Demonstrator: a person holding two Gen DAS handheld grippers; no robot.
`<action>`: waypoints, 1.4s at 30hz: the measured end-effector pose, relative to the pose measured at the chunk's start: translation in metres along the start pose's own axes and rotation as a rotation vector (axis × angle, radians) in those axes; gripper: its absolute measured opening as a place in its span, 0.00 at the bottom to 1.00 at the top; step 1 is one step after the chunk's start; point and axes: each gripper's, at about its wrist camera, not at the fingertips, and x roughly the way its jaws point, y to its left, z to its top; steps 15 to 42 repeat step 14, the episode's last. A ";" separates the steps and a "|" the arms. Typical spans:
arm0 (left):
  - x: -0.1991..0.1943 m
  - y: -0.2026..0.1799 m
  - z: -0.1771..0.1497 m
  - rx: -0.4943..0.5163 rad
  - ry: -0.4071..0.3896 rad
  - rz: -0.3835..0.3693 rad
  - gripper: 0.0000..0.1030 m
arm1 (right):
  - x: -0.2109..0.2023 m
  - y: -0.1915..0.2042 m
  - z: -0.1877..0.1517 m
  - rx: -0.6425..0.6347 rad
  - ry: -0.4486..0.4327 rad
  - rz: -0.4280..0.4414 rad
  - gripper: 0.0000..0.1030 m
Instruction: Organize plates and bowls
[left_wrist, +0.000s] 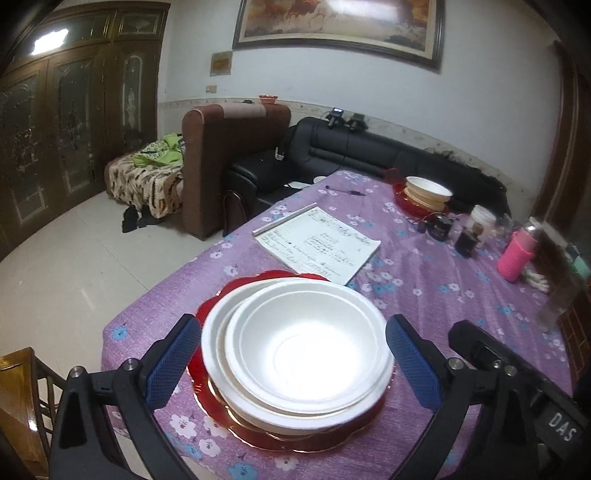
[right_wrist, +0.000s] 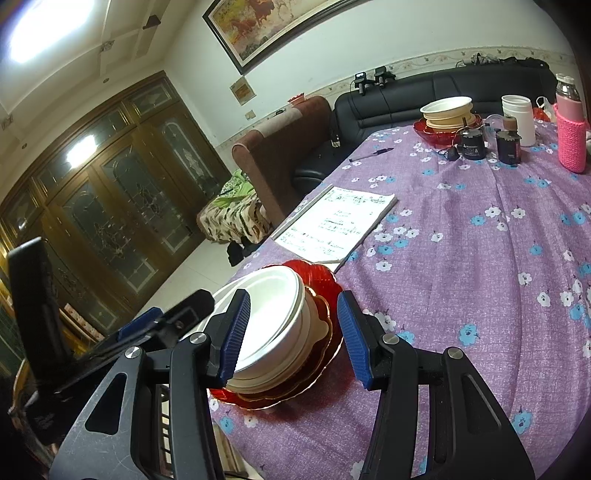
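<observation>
Surface: purple floral tablecloth (left_wrist: 424, 295), near edge.
Stack: white bowl (left_wrist: 308, 350) on red plate (left_wrist: 295, 439).
Left gripper (left_wrist: 293, 360): you straddle the bowl, fingers spread, untouched.
Right gripper (right_wrist: 291, 332): half spread, empty, beside stack.

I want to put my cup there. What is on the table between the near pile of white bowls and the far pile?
An open notebook and a pen lie between the near white bowls and the far stack, clearest in the left wrist view.
</observation>
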 end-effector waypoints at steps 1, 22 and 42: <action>-0.001 0.000 0.000 0.005 -0.010 0.005 0.98 | 0.001 0.000 -0.001 0.001 0.002 0.001 0.48; -0.018 0.011 0.008 -0.021 -0.096 0.014 0.99 | 0.010 0.000 -0.005 0.016 0.024 0.020 0.48; -0.018 0.011 0.008 -0.021 -0.096 0.014 0.99 | 0.010 0.000 -0.005 0.016 0.024 0.020 0.48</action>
